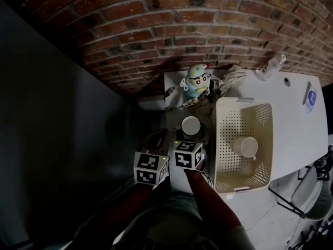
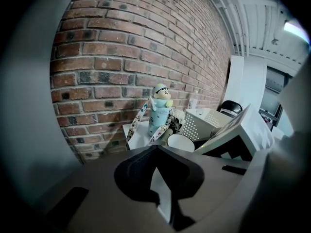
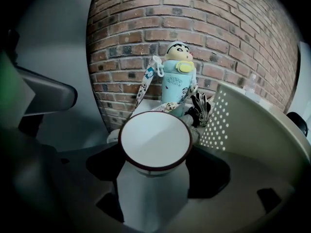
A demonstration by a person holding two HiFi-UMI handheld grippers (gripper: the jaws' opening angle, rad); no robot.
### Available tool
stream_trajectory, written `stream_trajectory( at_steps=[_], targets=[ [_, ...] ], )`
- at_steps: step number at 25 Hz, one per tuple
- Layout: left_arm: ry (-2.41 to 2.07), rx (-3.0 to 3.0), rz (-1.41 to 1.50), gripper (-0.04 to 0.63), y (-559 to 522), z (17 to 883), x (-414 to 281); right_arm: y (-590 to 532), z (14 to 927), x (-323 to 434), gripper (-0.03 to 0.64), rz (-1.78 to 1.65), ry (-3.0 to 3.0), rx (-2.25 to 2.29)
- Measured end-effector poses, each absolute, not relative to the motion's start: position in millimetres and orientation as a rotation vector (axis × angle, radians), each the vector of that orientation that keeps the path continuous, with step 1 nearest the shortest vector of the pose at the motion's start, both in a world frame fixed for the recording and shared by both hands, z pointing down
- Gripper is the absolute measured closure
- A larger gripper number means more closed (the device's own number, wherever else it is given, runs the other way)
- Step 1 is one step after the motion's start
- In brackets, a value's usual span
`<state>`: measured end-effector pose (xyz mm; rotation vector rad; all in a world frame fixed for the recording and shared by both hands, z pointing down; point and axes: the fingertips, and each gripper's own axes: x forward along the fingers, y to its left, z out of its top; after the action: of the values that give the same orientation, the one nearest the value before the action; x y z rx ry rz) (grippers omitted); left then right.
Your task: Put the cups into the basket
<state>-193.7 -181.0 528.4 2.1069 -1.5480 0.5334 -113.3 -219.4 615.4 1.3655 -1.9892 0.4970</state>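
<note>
A white cup with a dark rim (image 1: 191, 125) stands on the white table (image 1: 291, 134), just left of the cream perforated basket (image 1: 263, 113). A second white cup (image 1: 245, 147) lies inside the basket. My right gripper (image 1: 190, 139) reaches over the table's near edge. In the right gripper view the rimmed cup (image 3: 155, 142) sits between the spread jaws of my right gripper (image 3: 155, 152), with dark gaps on both sides. My left gripper (image 1: 156, 142) hangs beside it, off the table's left edge. In its own view my left gripper (image 2: 156, 152) has its tips together and holds nothing.
A cartoon-figure bottle with a patterned strap (image 1: 197, 85) stands behind the cup by the brick wall (image 1: 182, 20). A clear plastic bottle (image 1: 270, 66) and a small blue item (image 1: 310, 98) lie at the table's far side. A chair (image 1: 312, 191) stands lower right.
</note>
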Motion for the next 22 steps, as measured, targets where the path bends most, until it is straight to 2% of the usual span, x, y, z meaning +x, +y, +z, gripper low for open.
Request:
stream_trajectory(
  at_steps=[8,22],
  targets=[
    [-1.547,2.107,0.551,0.589,-185,531,-195,-233,620,-117,0.245,0.383,-2.02,1.358],
    [-1.561,2.098,0.576,0.589,-180,533,-200,-232,599,-120,0.241,0.411,-2.1,1.408]
  ],
)
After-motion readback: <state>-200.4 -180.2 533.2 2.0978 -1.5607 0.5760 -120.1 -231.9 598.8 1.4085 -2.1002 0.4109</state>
